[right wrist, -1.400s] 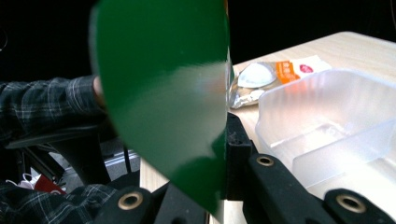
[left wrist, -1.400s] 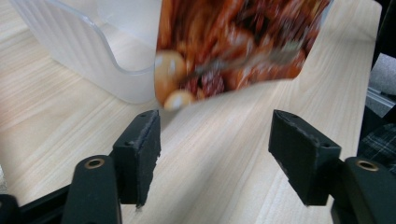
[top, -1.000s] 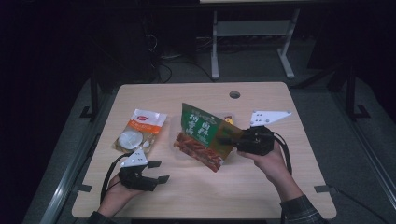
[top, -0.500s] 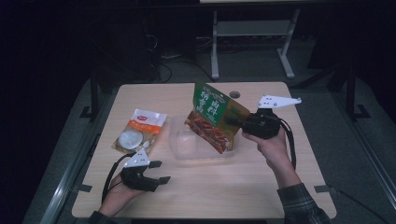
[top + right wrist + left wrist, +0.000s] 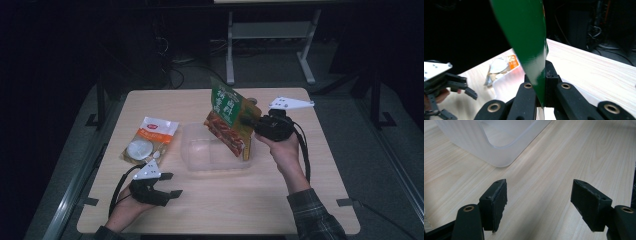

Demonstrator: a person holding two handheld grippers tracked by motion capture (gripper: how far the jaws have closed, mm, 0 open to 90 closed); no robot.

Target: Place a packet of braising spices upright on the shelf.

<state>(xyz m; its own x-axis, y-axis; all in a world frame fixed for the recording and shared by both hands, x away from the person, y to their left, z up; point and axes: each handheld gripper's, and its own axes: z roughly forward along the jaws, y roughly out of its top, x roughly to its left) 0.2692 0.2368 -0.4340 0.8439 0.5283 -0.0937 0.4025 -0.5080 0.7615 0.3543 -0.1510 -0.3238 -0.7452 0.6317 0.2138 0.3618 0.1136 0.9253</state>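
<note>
The right tongs (image 5: 248, 123) pinch the green bag (image 5: 229, 120) above the clear box (image 5: 216, 154), ready to drop it in. The left tongs (image 5: 171, 184), lower left, rest wide apart.

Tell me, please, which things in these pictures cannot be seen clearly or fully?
- Green snack bag: its print is too small to read in the high view; in the right gripper view the picture's top edge cuts it off.
- Clear plastic container: the bag hides its far right part; the left gripper view's frame edge crops it.
- Orange packet: label too small.
</note>
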